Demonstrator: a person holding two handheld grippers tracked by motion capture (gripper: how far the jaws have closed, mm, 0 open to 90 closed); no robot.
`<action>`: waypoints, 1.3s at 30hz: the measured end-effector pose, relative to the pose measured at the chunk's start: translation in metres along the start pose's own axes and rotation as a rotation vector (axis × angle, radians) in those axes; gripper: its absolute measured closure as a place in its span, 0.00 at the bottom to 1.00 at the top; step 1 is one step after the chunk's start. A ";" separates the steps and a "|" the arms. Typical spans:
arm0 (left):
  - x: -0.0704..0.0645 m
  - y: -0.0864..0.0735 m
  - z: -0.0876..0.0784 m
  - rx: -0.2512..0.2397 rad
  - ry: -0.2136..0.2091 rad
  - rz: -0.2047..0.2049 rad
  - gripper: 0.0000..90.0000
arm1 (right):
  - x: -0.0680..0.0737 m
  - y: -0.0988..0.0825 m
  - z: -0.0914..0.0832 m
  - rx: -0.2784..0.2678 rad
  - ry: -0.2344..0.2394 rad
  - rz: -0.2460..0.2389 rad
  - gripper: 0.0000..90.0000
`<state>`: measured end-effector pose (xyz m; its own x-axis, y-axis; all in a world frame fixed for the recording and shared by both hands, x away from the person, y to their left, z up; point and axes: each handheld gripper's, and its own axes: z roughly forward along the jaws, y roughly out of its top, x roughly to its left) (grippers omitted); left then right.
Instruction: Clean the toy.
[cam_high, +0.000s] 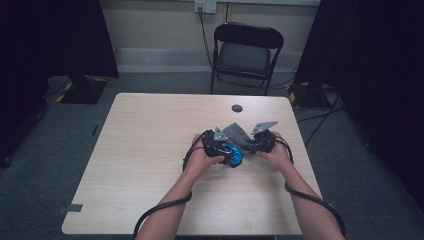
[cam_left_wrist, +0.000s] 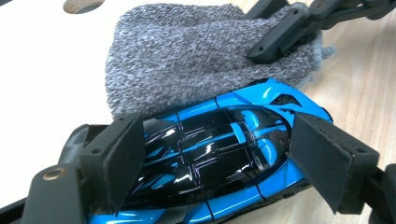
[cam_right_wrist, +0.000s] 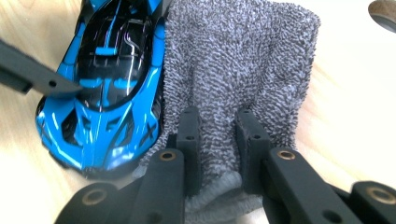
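A glossy blue and black toy car (cam_left_wrist: 224, 154) lies on the table against a grey knitted cloth (cam_left_wrist: 187, 60). My left gripper (cam_left_wrist: 219, 140) has its pads pressed on both flanks of the car, jaws wide apart. In the high view the car (cam_high: 236, 155) sits just right of the left gripper (cam_high: 226, 151), with the cloth (cam_high: 235, 133) behind it. My right gripper (cam_right_wrist: 218, 121) is shut on a pinched fold at the cloth's (cam_right_wrist: 243, 56) near edge, beside the car's nose (cam_right_wrist: 112, 88). From the left gripper view, the right gripper's fingers (cam_left_wrist: 280, 37) bite the cloth's far corner.
The light wooden table (cam_high: 150, 165) has a round cable hole (cam_high: 237, 108) near its far edge. A black folding chair (cam_high: 247, 50) stands behind it. Dark curtains hang at both sides. Cables trail from both grippers over the front edge.
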<state>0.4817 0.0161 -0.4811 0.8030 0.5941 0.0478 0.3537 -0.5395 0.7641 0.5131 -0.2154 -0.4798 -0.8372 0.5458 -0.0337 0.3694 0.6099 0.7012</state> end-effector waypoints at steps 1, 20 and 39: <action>0.000 0.000 0.000 0.000 0.000 -0.001 0.20 | 0.000 -0.001 -0.001 -0.002 0.001 -0.002 0.83; 0.001 0.002 0.000 0.020 0.001 -0.002 0.20 | 0.011 -0.033 -0.030 -0.026 -0.004 0.040 0.83; 0.001 0.003 0.000 0.027 0.004 -0.002 0.20 | 0.027 -0.063 -0.059 -0.047 0.004 0.090 0.83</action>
<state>0.4834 0.0144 -0.4786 0.8007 0.5970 0.0490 0.3676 -0.5543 0.7467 0.4436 -0.2729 -0.4827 -0.8031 0.5949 0.0338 0.4241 0.5309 0.7336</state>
